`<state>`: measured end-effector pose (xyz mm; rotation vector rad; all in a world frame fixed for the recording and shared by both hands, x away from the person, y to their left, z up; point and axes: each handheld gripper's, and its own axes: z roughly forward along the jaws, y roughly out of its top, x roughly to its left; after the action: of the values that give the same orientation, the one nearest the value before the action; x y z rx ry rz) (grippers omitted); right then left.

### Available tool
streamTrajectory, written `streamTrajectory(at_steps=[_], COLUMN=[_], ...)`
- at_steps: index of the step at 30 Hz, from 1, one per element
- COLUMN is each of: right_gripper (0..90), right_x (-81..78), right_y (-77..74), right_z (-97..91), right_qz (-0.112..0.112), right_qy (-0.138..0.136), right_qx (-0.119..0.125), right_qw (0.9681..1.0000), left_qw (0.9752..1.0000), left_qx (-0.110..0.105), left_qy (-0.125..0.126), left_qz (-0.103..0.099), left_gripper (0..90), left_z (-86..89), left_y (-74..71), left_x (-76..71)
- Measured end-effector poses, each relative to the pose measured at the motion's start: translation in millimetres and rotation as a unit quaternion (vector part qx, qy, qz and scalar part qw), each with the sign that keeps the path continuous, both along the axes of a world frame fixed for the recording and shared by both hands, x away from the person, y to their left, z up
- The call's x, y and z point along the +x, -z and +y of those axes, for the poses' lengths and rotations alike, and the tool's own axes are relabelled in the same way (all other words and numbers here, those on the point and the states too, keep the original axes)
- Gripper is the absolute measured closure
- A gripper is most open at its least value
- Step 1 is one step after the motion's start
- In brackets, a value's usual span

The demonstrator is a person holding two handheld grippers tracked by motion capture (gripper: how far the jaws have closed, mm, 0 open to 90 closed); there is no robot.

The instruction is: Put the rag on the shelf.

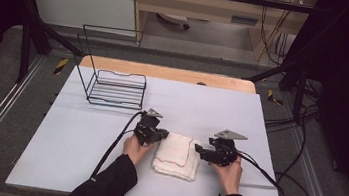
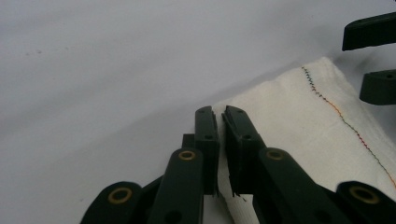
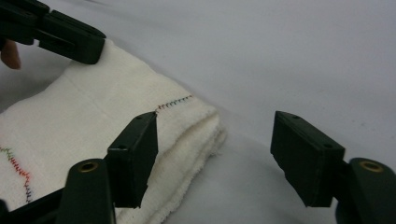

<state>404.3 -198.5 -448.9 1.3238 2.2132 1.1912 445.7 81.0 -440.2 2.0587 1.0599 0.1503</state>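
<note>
A folded white towel (image 1: 178,155) with a coloured stitched seam lies on the white tabletop (image 1: 80,152), near the front middle. My left gripper (image 1: 164,136) is at the towel's upper left corner. In the left gripper view its jaws (image 2: 220,112) stand pressed together, with the towel's (image 2: 299,116) edge pinched between them. My right gripper (image 1: 198,150) is at the towel's right side. In the right gripper view it (image 3: 215,119) stands open: one jaw is over the towel (image 3: 93,112), the other over bare table, and the towel's corner lies between them untouched.
A black wire rack (image 1: 113,88) stands at the back left of the table. Cables (image 1: 273,183) trail off the right gripper toward the table's right edge. Dark frame bars and floor surround the table.
</note>
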Motion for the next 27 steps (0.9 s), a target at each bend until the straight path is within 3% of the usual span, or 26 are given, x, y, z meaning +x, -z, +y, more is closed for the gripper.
streamTrajectory(at_steps=[3,6,9,13,19,27], right_gripper=[39.6,43.8,47.9,53.6,54.6,60.6], right_x=[6.4,12.0,16.7,21.6,23.5,23.1], right_y=[0.3,1.0,3.3,5.1,6.1,9.5], right_z=[2.1,6.9,12.9,15.2,17.3,19.6], right_qz=[0.009,0.012,0.019,0.032,0.035,0.041], right_qy=[0.003,-0.003,-0.007,-0.003,-0.005,-0.004], right_qx=[0.009,0.004,0.003,0.019,0.031,0.028], right_qw=[0.9999,0.9999,0.9998,0.9993,0.9989,0.9988], left_qw=[1.0,0.9999,0.9999,0.9999,0.9999,1.0], left_qx=[-0.005,-0.011,-0.011,-0.008,0.002,0.001], left_qy=[-0.003,-0.007,-0.009,-0.007,-0.002,-0.001], left_qz=[0.005,0.011,0.007,0.002,-0.011,-0.009], left_gripper=[83.7,83.5,83.2,82.8,82.4,82.5], left_z=[6.2,7.7,6.9,6.6,4.5,4.7], left_y=[1.3,6.0,9.1,10.7,11.5,11.6], left_x=[-0.2,0.3,-0.7,-1.5,-3.1,-2.9])
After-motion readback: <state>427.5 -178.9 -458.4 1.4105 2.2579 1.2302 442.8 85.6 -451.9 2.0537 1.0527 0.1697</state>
